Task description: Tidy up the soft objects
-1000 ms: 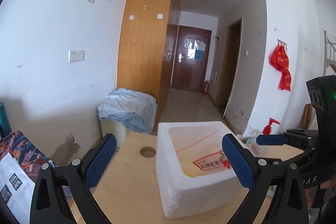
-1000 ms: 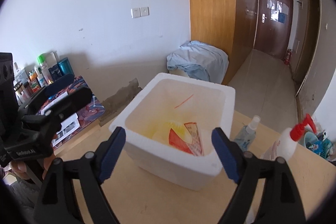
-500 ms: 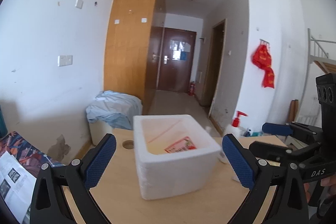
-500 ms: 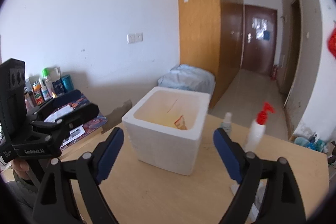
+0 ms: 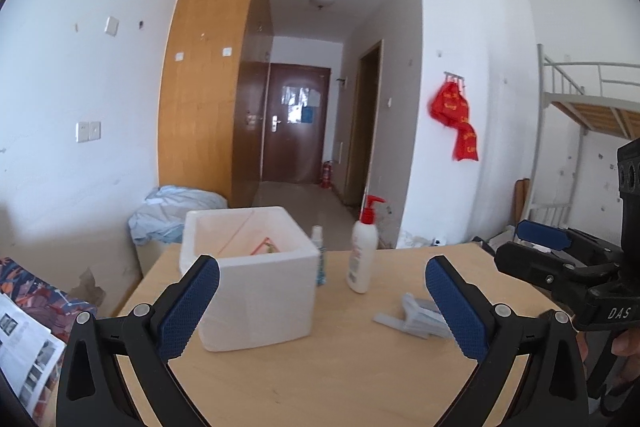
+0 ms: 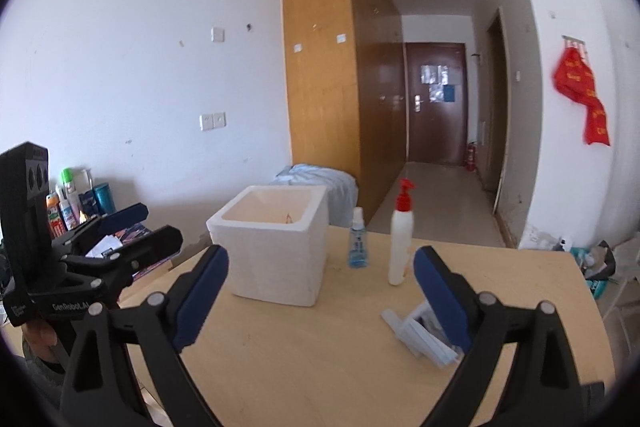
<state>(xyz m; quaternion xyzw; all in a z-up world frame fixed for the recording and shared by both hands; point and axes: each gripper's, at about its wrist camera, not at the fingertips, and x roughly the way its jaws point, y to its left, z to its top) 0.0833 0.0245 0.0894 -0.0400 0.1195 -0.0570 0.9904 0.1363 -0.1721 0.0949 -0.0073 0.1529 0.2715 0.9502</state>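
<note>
A white foam box (image 5: pixel 256 267) (image 6: pixel 276 251) stands on the wooden table (image 5: pixel 320 379) (image 6: pixel 320 355), with a red-printed packet (image 5: pixel 266 249) inside. A pale grey-blue soft pack (image 5: pixel 418 315) (image 6: pixel 420 333) lies flat on the table to the box's right. My left gripper (image 5: pixel 320 303) is open and empty, held back from the box. My right gripper (image 6: pixel 320 299) is open and empty, also back from the box; it shows at the right edge of the left wrist view (image 5: pixel 560 259).
A white pump bottle with a red top (image 5: pixel 364 247) (image 6: pixel 401 239) and a small blue spray bottle (image 5: pixel 318 253) (image 6: pixel 357 239) stand right of the box. A cloth-covered bin (image 5: pixel 176 215) sits behind the table. Bottles (image 6: pixel 76 199) crowd a shelf at left.
Both grippers have pulled back and away from the foam box, which now looks smaller. The pump bottle, spray bottle and soft pack have come into view. Both grippers stay open.
</note>
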